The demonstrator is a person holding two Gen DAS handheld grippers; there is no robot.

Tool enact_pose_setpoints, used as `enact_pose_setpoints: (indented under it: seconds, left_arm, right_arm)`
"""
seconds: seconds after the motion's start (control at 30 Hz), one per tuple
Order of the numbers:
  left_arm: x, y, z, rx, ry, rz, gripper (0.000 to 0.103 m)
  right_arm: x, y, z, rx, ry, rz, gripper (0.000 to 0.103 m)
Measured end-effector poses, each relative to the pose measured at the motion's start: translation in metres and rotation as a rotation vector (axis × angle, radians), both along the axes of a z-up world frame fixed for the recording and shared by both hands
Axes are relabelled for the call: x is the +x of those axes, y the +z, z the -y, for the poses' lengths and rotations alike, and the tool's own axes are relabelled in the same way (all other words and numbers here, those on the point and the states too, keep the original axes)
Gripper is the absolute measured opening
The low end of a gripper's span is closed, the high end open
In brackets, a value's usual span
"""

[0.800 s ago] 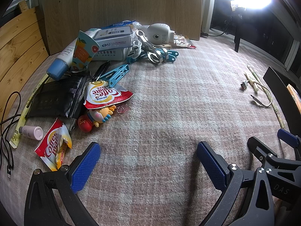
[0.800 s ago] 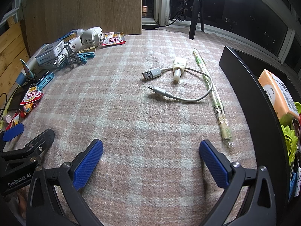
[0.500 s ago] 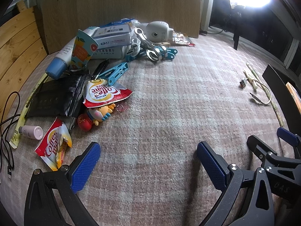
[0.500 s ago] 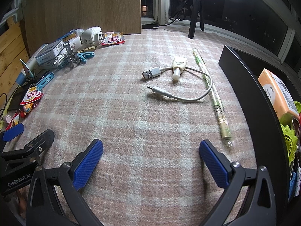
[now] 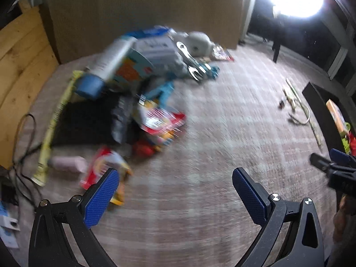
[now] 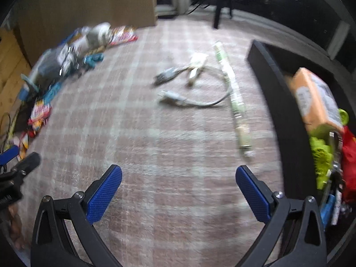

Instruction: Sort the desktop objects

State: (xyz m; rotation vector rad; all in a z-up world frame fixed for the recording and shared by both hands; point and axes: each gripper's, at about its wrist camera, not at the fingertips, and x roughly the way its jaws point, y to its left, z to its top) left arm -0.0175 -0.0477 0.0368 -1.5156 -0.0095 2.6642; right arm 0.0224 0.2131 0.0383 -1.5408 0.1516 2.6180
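Observation:
A heap of small desk objects lies at the left on the pink plaid cloth: a blue-capped tube [image 5: 104, 66], a red coffee sachet [image 5: 162, 120], a black pouch [image 5: 86, 122], a pink bottle [image 5: 66, 163] and metal clips [image 5: 191, 62]. My left gripper [image 5: 175, 191] hangs open above the cloth, right of a second sachet [image 5: 100, 169], nothing between its fingers. My right gripper [image 6: 179, 189] is open too, over bare cloth. Ahead of it lie a white USB cable [image 6: 189, 89] and a long green-wrapped stick [image 6: 233, 95]. Both views are motion-blurred.
A black bin [image 6: 276, 84] at the right holds an orange box [image 6: 313, 98], something lime green and something red. A wooden panel [image 5: 144, 6] backs the heap. Black cables [image 5: 24, 153] trail off the left edge. A tripod leg [image 6: 219, 6] stands at the far side.
Both grippers have moved toward the objects; the heap and the cable sit lower and larger in view, now blurred. Jaws stay wide apart, nothing taken.

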Motion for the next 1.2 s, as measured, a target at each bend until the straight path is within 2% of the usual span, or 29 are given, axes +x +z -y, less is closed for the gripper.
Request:
enact_pose_setpoints:
  seconds: [0.13, 0.27, 0.4, 0.57, 0.67, 0.73, 0.77, 0.87, 0.9, 1.0, 1.07, 1.2]
  left_arm:
    - [-0.012, 0.017, 0.019, 0.029, -0.001, -0.023, 0.101]
    - [-0.012, 0.031, 0.009, 0.017, -0.042, -0.054, 0.1]
    - [-0.012, 0.039, -0.019, 0.015, -0.114, -0.065, 0.093]
    - [-0.019, 0.052, -0.032, 0.02, -0.114, -0.079, 0.091]
    - [-0.02, 0.063, -0.017, 0.019, -0.079, -0.087, 0.091]
    - [-0.018, 0.074, 0.008, 0.002, -0.027, -0.106, 0.091]
    - [-0.015, 0.079, 0.028, -0.013, 0.012, -0.113, 0.091]
    - [-0.008, 0.089, 0.079, -0.047, 0.118, -0.114, 0.091]
    - [-0.005, 0.089, 0.092, -0.05, 0.145, -0.109, 0.091]
    - [0.005, 0.082, 0.131, -0.032, 0.239, -0.073, 0.091]
    - [0.013, 0.073, 0.141, -0.005, 0.27, -0.042, 0.09]
    - [0.023, 0.047, 0.135, 0.041, 0.254, 0.018, 0.09]
  right_arm:
    - [0.002, 0.021, -0.023, -0.042, -0.065, -0.036, 0.103]
    - [-0.008, 0.038, -0.045, -0.075, -0.097, -0.066, 0.101]
    - [-0.02, 0.049, -0.05, -0.039, -0.066, -0.062, 0.093]
    - [-0.036, 0.059, -0.052, -0.026, -0.002, -0.058, 0.088]
    - [-0.046, 0.065, -0.054, -0.039, 0.028, -0.062, 0.088]
    - [-0.052, 0.069, -0.054, -0.068, 0.047, -0.055, 0.086]
    - [-0.056, 0.071, -0.052, -0.083, 0.063, -0.055, 0.084]
    - [-0.064, 0.073, -0.044, -0.107, 0.098, -0.051, 0.069]
    - [-0.068, 0.073, -0.037, -0.128, 0.124, -0.047, 0.069]
    - [-0.078, 0.073, -0.013, -0.161, 0.191, -0.045, 0.069]
    - [-0.086, 0.071, 0.006, -0.169, 0.243, -0.04, 0.069]
    - [-0.099, 0.06, 0.048, -0.191, 0.344, -0.007, 0.069]
